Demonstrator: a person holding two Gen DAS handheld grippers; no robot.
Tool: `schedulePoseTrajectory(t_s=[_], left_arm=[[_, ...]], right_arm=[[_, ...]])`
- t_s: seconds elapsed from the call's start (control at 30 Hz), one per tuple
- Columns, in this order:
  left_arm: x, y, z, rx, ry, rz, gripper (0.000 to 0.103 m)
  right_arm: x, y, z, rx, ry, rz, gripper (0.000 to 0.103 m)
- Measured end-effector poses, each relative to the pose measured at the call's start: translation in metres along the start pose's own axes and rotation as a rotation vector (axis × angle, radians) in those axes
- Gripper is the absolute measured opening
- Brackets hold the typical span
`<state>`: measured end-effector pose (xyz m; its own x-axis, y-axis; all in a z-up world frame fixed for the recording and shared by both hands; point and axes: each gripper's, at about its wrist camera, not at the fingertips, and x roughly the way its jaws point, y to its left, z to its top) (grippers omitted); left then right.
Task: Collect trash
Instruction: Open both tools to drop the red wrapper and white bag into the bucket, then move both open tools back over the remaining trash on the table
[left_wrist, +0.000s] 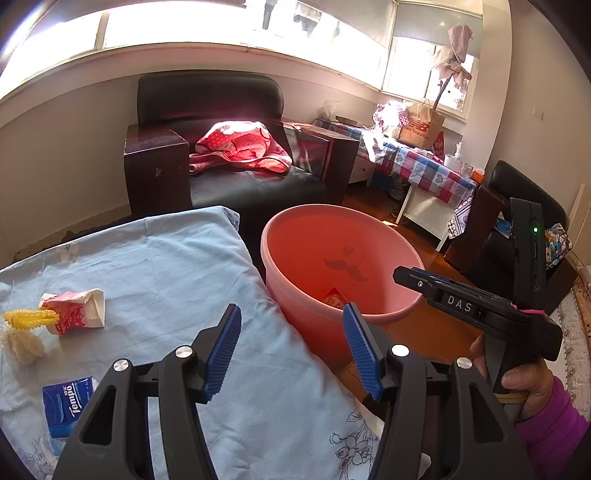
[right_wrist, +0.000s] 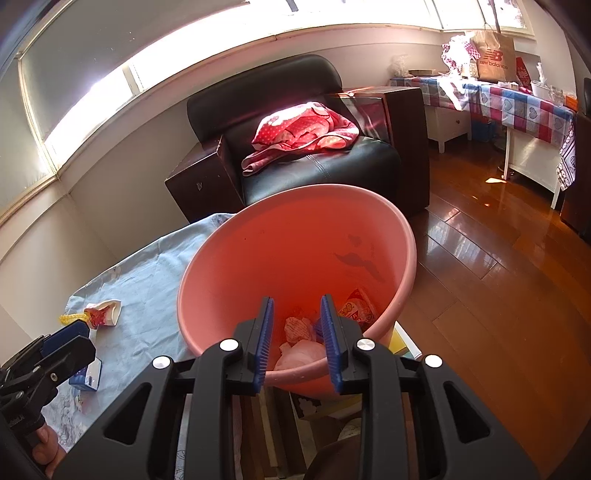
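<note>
A crumpled red-and-white wrapper (left_wrist: 75, 308) lay on the pale blue cloth (left_wrist: 177, 266), long axis pointing at the pink bucket (left_wrist: 295, 225), while the left gripper (left_wrist: 291, 354) gaped empty and the right gripper (right_wrist: 297, 341) stood part-open over the bucket.

Setting: a home living room. Evidence: black leather armchair (right_wrist: 314, 162) (pink cloth (right_wrist: 303, 133) on seat), wooden plank floor (right_wrist: 498, 277), checked-cloth side table (right_wrist: 517, 99), wide windows (left_wrist: 184, 26).

Bright windows (left_wrist: 177, 26) – sun washes the pale wall. Black armchair (left_wrist: 221, 147) with red cloth (left_wrist: 240, 146) on its seat; wood floor (right_wrist: 498, 277); side table (right_wrist: 517, 107) under checked cover.
</note>
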<state>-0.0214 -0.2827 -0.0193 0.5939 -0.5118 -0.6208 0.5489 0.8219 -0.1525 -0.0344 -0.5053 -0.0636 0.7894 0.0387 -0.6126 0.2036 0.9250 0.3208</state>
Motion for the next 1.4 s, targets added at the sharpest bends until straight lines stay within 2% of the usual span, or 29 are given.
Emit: schedulePoseTrajectory(t_s=[0.1, 0.53, 0.9, 1.1, 1.4], left_arm=[[-0.01, 0.008, -0.008, -0.005, 0.008, 0.013, 0.061], [-0.054, 0.053, -0.047, -0.057, 0.01, 0.087, 0.062], [-0.092, 0.107, -0.083, -0.187, 0.004, 0.177, 0.062], [-0.103, 0.138, -0.098, -0.257, 0.004, 0.231, 0.062], [-0.107, 0.165, -0.11, -0.293, 0.011, 0.273, 0.062]], right_arm=[[-0.003, 0.01, -0.001, -0.024, 0.006, 0.011, 0.027], [-0.012, 0.066, -0.013, -0.126, 0.042, 0.109, 0.027], [-0.013, 0.105, -0.029, -0.186, 0.087, 0.164, 0.027], [-0.012, 0.128, -0.038, -0.229, 0.108, 0.199, 0.027], [-0.008, 0.158, -0.052, -0.3, 0.148, 0.248, 0.027]])
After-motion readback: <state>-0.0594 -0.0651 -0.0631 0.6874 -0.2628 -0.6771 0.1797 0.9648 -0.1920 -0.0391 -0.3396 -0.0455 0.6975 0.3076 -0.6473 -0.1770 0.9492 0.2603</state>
